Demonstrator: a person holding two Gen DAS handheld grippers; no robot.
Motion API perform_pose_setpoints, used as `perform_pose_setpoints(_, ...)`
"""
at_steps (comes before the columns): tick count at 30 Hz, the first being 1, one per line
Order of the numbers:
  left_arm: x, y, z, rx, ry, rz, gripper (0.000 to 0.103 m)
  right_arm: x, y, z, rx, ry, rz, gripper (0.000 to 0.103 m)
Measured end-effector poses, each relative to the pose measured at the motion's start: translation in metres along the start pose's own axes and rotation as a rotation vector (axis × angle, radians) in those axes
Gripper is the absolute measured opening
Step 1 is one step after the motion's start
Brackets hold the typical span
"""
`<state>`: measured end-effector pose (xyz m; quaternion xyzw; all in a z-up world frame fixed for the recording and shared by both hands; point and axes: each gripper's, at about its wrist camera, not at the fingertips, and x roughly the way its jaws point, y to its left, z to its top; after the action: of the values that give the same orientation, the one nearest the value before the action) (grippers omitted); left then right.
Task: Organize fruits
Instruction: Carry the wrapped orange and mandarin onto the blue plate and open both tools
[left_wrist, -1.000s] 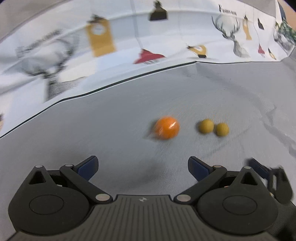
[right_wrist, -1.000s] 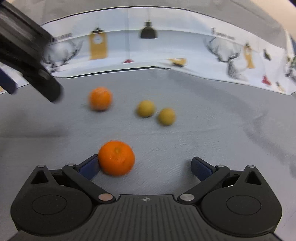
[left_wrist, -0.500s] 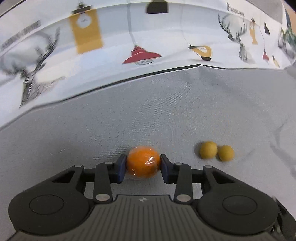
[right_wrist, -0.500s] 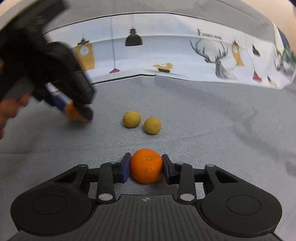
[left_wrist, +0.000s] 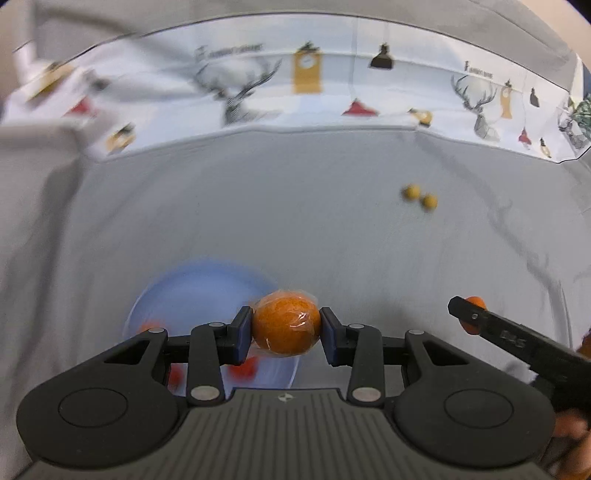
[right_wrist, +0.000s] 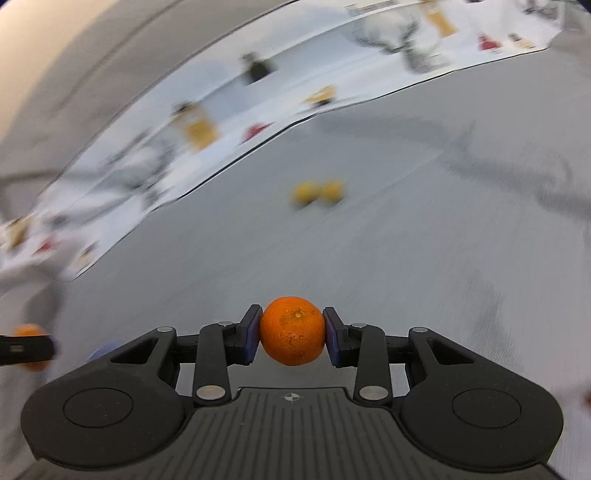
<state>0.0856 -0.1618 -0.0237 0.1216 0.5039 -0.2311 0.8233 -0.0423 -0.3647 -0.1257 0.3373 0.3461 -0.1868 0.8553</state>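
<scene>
Two oranges aloft, each pinched by a tool

Left tool (left_wrist: 286, 328) pinches wrapped orange (left_wrist: 286, 324) above blue plate (left_wrist: 192, 291) at 9 o'clock; film could slip. Right tool (right_wrist: 291, 334) pinches orange (right_wrist: 291, 330).

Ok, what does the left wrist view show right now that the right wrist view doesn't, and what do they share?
Only the left wrist view shows the blue plate properly, below the left gripper, with blurred reddish fruit on it; the left gripper is shut on a film-wrapped orange.

Only the right wrist view shows the right gripper head-on, shut on a bare orange.

Both show the two small yellow fruits side by side on the grey cloth, the printed backdrop, and a glimpse of the other gripper with its orange.
</scene>
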Motion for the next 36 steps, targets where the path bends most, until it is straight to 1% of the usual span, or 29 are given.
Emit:
perform_pose_setpoints(3,-0.032,0.019,-0.043,-0.028,0.015,0.012,0.042,-0.045,0.031,-0.029,-0.059,0.065,0.085,0.037)
perform_pose_setpoints(6,-0.059,0.037,-0.08,-0.061,0.0,0.04,0.042,-0.085,0.065,-0.055,-0.151,0.099,0.152,0.037)
perform_pose_setpoints(10,-0.088,0.053,-0.122,-0.1,-0.021,0.065,0.042,-0.124,0.096,-0.075,-0.22,0.117,0.204,0.037)
perform_pose_setpoints(12,-0.102,0.056,-0.14,-0.105,-0.048,0.08,0.042,-0.14,0.108,-0.084,-0.253,0.119,0.221,0.037)
perform_pose_setpoints(15,-0.121,0.061,-0.16,-0.116,-0.091,0.079,0.042,-0.162,0.123,-0.1,-0.317,0.099,0.226,0.037)
perform_pose_setpoints(20,-0.148,0.066,-0.184,-0.137,-0.153,0.064,0.042,-0.188,0.138,-0.117,-0.376,0.066,0.248,0.037)
perform_pose_setpoints(31,-0.175,0.076,-0.199,-0.177,-0.222,0.037,0.042,-0.221,0.156,-0.137,-0.453,0.007,0.269,0.038)
perform_pose_setpoints(36,-0.179,0.078,-0.201,-0.177,-0.238,0.033,0.042,-0.224,0.16,-0.138,-0.462,0.0,0.265,0.037)
